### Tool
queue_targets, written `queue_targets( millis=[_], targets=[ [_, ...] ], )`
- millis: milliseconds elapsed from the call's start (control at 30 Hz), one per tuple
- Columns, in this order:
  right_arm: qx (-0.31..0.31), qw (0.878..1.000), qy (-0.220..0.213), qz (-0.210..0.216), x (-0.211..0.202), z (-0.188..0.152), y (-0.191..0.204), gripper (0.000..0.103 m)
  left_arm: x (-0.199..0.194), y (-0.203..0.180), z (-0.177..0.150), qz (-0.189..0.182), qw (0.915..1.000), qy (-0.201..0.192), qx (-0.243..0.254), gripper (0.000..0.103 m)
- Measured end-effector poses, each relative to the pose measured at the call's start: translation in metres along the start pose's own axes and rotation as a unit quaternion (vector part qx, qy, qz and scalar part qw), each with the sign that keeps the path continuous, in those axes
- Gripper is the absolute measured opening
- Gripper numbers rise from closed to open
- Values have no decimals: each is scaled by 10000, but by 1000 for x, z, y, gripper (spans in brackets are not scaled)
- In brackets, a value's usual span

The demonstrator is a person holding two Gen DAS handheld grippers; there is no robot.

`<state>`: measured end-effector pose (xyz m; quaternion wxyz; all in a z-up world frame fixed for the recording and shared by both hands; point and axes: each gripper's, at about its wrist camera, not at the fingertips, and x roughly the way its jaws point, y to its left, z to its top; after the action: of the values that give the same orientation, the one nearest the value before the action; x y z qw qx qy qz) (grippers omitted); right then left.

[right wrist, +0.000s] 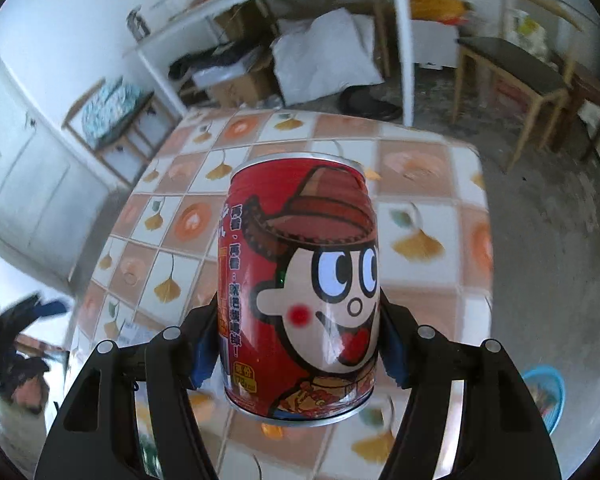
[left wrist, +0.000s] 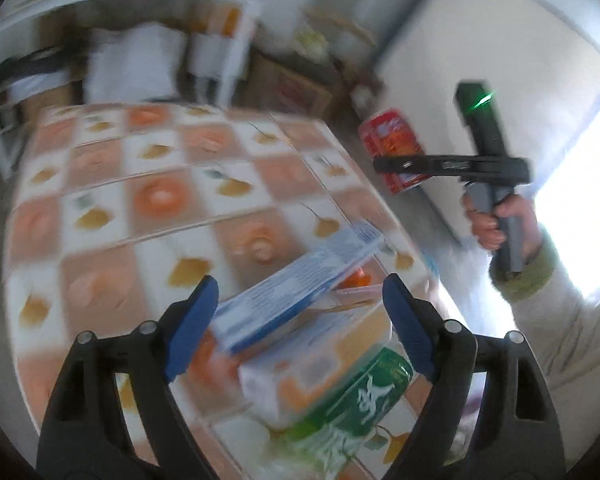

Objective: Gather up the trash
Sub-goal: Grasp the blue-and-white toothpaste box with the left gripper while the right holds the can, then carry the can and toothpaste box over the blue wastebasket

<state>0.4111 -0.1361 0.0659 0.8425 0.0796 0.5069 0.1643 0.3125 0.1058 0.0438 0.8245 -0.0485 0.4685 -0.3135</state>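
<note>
Left gripper (left wrist: 300,328) spread wide, empty, above blue carton (left wrist: 296,292) and green can (left wrist: 356,396) piled at table (left wrist: 112,216) edge. Right gripper (right wrist: 298,340) pinching red can (right wrist: 300,288), lifted clear. Risk: smooth can slipping mid-swing, or pile toppling if nudged.

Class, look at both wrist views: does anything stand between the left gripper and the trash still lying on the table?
Nothing visible does. The left gripper is open right above the blue box, orange carton and green can.
</note>
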Motion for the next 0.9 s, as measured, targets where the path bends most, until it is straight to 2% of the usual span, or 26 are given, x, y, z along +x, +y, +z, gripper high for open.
queue_targets(
  millis=[67,100,200,367,400,533,567,633,700,800,900],
  targets=[
    [211,9997,-101,2,-7,-16,-12,64,29,-6,16,35,9986,458,242,80],
    [420,9989,-171,76,-13,-27,-22,64,48,-13,25,54,9959,770,476,80],
    [849,9957,-267,273,-20,-51,-43,64,84,-30,36,162,9856,1298,1068,80],
    [1369,9895,-308,341,-21,-90,-72,64,123,-35,42,214,9720,1932,1321,80],
    [1451,9884,-293,334,-20,-96,-76,64,129,-36,42,216,9696,2037,1339,76],
    [1721,9838,-245,438,-12,-113,-88,64,146,-33,43,175,9645,2285,1312,63],
    [1753,9832,-241,456,-11,-115,-90,64,148,-33,43,167,9638,2323,1295,57],
    [1798,9821,-237,506,-9,-120,-92,64,151,-35,42,153,9626,2357,1329,55],
    [1814,9816,-220,545,-8,-123,-93,64,149,-37,44,-11,9614,2382,1381,49],
    [1813,9815,-237,569,-8,-126,-90,64,147,-34,49,44,9637,2342,1284,41],
    [1735,9829,-320,526,-14,-128,-85,64,133,-28,56,171,9709,2098,1139,37]
  ],
)
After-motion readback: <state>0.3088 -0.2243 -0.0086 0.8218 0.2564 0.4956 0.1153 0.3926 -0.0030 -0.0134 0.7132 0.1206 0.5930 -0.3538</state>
